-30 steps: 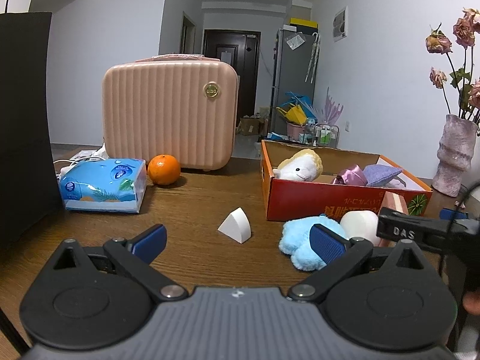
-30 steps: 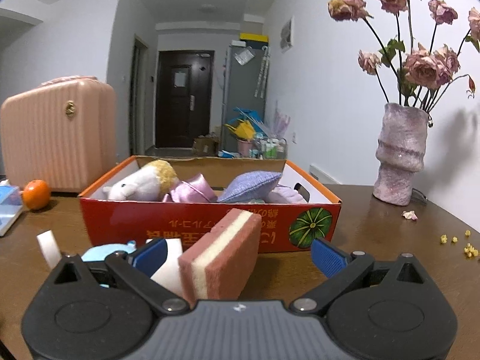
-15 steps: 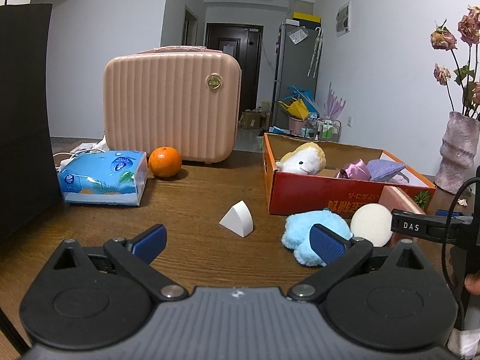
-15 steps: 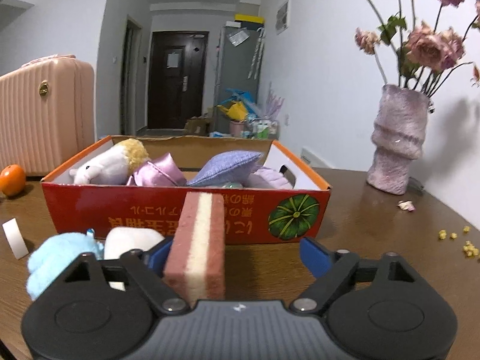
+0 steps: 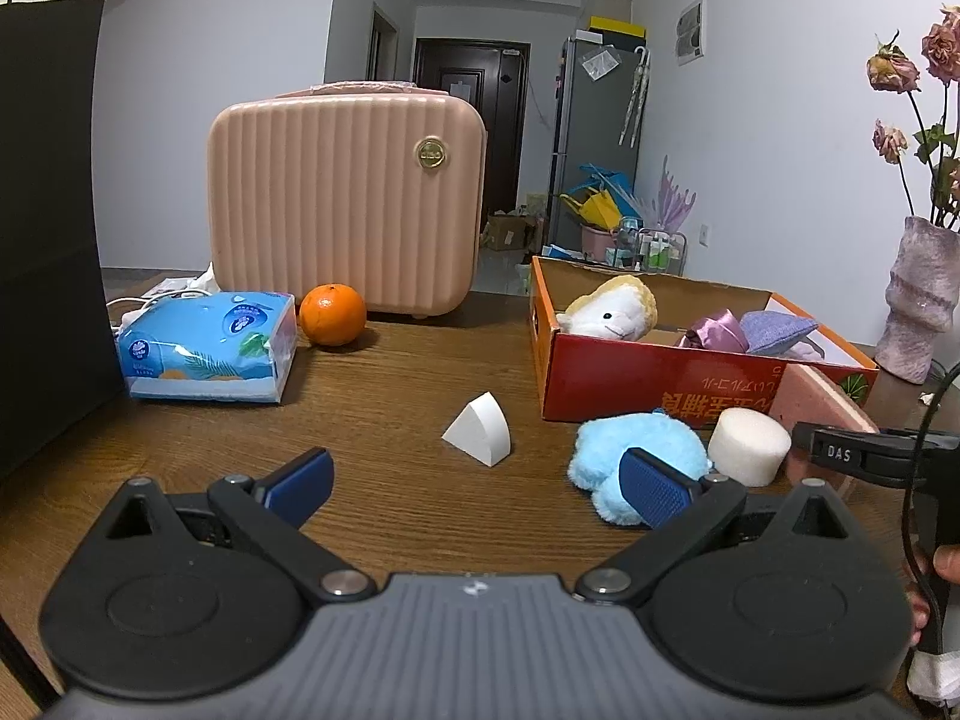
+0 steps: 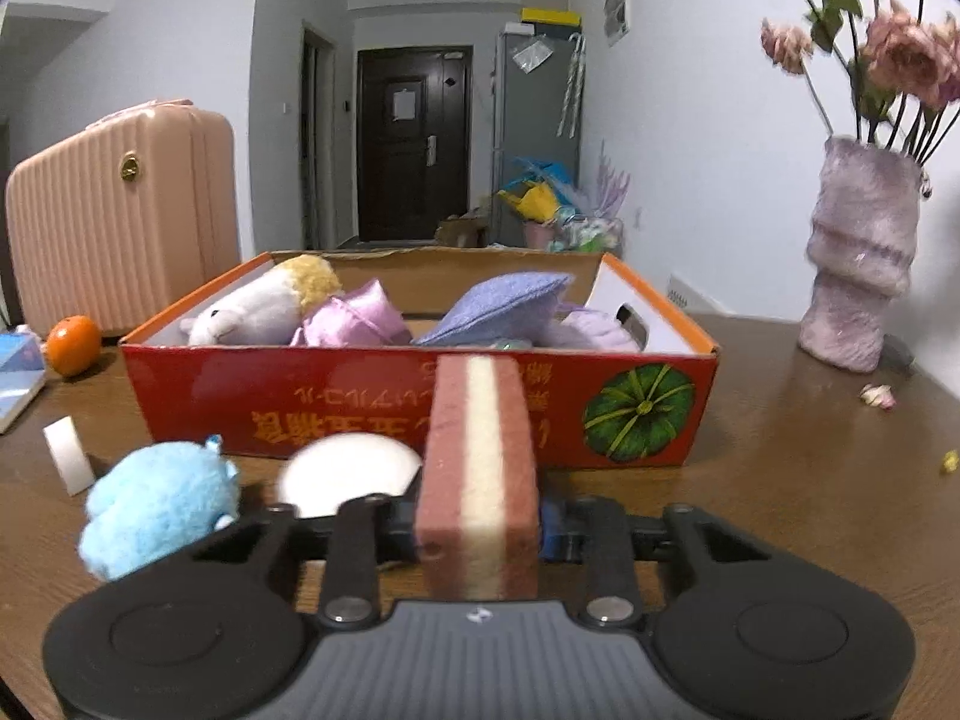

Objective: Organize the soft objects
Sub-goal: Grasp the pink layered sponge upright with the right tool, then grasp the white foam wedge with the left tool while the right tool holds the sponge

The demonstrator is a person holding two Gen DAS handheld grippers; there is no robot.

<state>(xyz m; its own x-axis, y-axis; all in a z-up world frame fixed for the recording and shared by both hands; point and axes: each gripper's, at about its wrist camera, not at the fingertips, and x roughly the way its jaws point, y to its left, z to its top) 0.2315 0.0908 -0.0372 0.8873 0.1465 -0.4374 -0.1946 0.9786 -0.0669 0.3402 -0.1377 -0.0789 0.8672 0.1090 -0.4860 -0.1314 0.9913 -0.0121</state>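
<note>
Closing in since a second ago, right hand-held gripper (image 6: 478,531) now clamps the upright striped sponge (image 6: 477,480) between its jaws.

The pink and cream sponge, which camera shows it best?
The right wrist view: the striped sponge stands centred and close, pinched upright in the right gripper. The left wrist view shows only one plain pink side of it at the far right, partly hidden.

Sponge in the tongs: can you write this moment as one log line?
right tongs: just closed on pink striped sponge | left tongs: open, empty | red box: behind sponge
</note>
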